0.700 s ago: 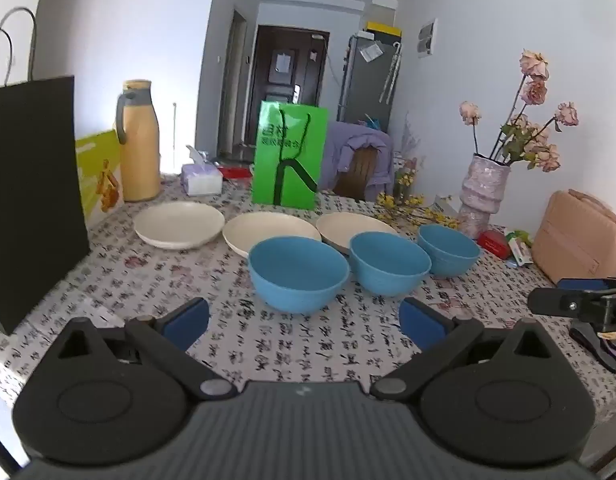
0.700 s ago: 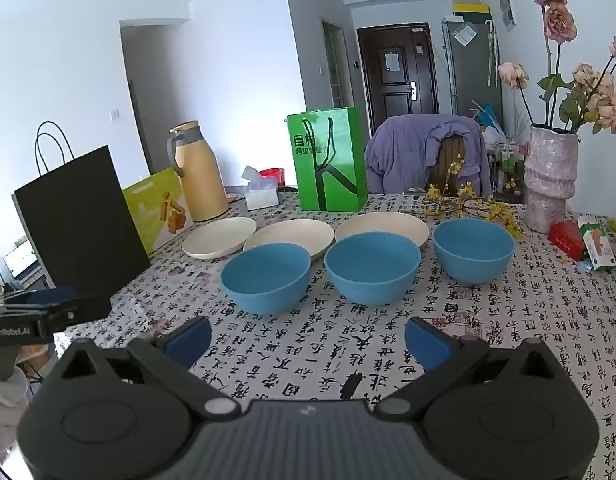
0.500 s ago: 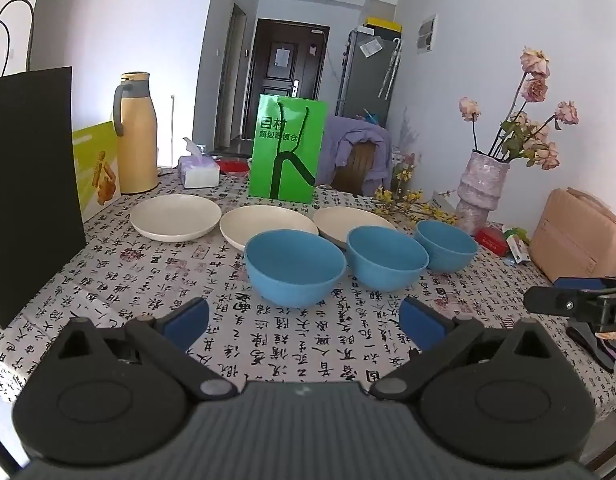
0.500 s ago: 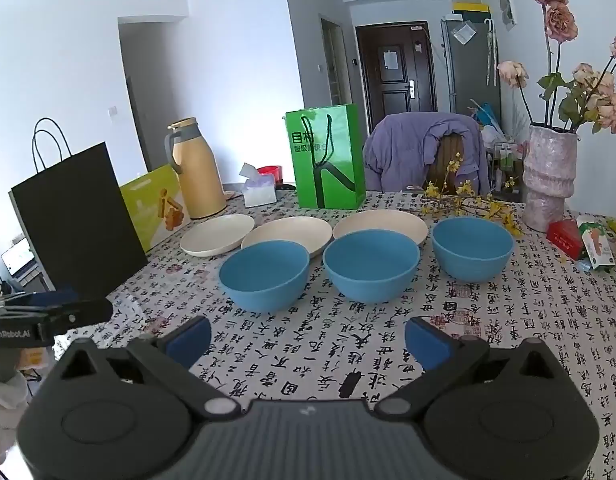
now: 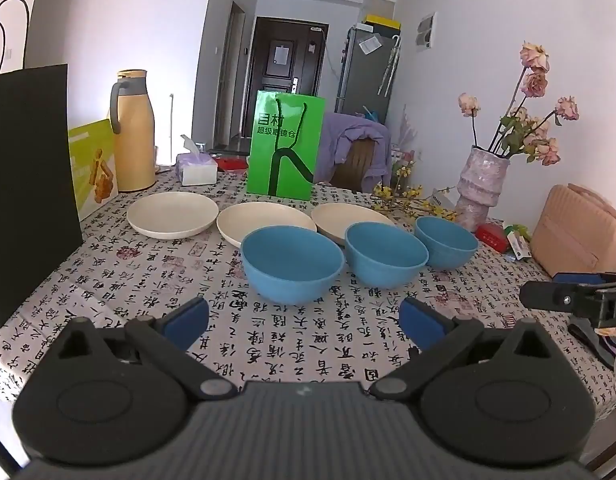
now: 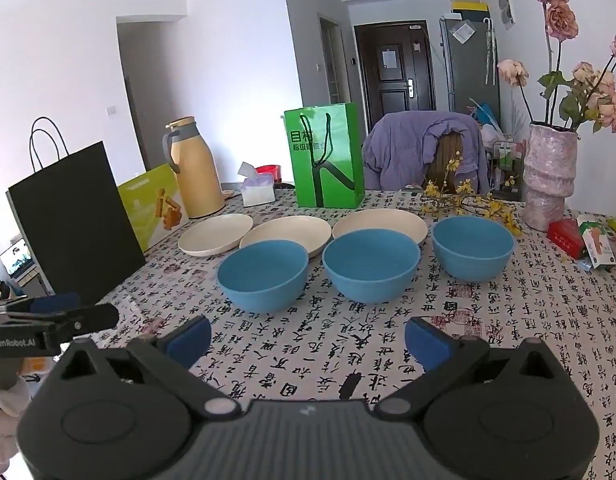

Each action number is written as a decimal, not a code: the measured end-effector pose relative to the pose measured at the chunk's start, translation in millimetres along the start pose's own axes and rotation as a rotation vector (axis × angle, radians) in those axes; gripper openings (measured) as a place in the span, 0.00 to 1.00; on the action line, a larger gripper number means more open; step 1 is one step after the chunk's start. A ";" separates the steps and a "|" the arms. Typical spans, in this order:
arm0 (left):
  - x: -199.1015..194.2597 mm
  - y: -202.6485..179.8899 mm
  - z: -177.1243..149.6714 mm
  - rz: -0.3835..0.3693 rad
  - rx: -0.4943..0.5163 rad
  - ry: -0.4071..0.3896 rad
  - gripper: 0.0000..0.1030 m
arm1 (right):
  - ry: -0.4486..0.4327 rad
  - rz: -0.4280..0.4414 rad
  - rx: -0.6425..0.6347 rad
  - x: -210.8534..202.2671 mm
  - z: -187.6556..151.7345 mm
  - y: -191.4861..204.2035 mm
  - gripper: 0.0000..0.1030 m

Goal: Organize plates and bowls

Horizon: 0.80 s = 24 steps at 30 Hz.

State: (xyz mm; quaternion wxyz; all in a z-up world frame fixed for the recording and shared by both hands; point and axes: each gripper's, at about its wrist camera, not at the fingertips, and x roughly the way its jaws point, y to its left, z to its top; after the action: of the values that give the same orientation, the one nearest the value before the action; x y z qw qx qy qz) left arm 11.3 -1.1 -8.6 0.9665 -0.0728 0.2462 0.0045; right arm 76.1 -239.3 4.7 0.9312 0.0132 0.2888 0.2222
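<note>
Hovering left tool (image 5: 303,316) and right tool (image 6: 308,336), both wide open and empty, facing blue bowls (image 5: 292,264)

Home dining area: table (image 5: 156,280) under calligraphy-print cloth, thermos jug (image 5: 133,130), tissue box (image 5: 197,168), vase of dried roses (image 6: 550,180), refrigerator (image 5: 366,72), entrance door (image 6: 392,72).
</note>
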 end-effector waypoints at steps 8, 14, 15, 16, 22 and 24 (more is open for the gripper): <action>-2.4 -1.6 -0.1 -0.005 -0.001 -0.021 1.00 | -0.007 0.004 -0.005 -1.1 -0.4 0.3 1.00; -4.6 -2.2 0.6 -0.004 0.000 -0.026 1.00 | -0.009 0.001 -0.009 -1.9 -0.4 1.2 1.00; -4.7 -2.4 0.8 -0.004 0.001 -0.026 1.00 | -0.009 0.002 -0.009 -2.2 -0.5 1.1 1.00; -4.7 -2.5 1.0 -0.003 0.002 -0.027 1.00 | -0.009 0.001 -0.010 -1.7 -0.1 1.4 1.00; -5.6 -3.1 0.4 -0.005 0.003 -0.030 1.00 | -0.009 0.000 -0.012 -1.7 -0.2 1.8 1.00; -5.9 -3.0 0.8 -0.007 -0.003 -0.032 1.00 | -0.008 -0.003 -0.012 -1.7 0.0 1.9 1.00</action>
State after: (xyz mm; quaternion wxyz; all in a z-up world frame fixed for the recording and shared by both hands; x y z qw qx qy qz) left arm 6.6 -3.8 -4.6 0.9701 -0.0751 0.2306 0.0025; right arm 74.1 -238.3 5.8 0.9327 0.0082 0.2837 0.2224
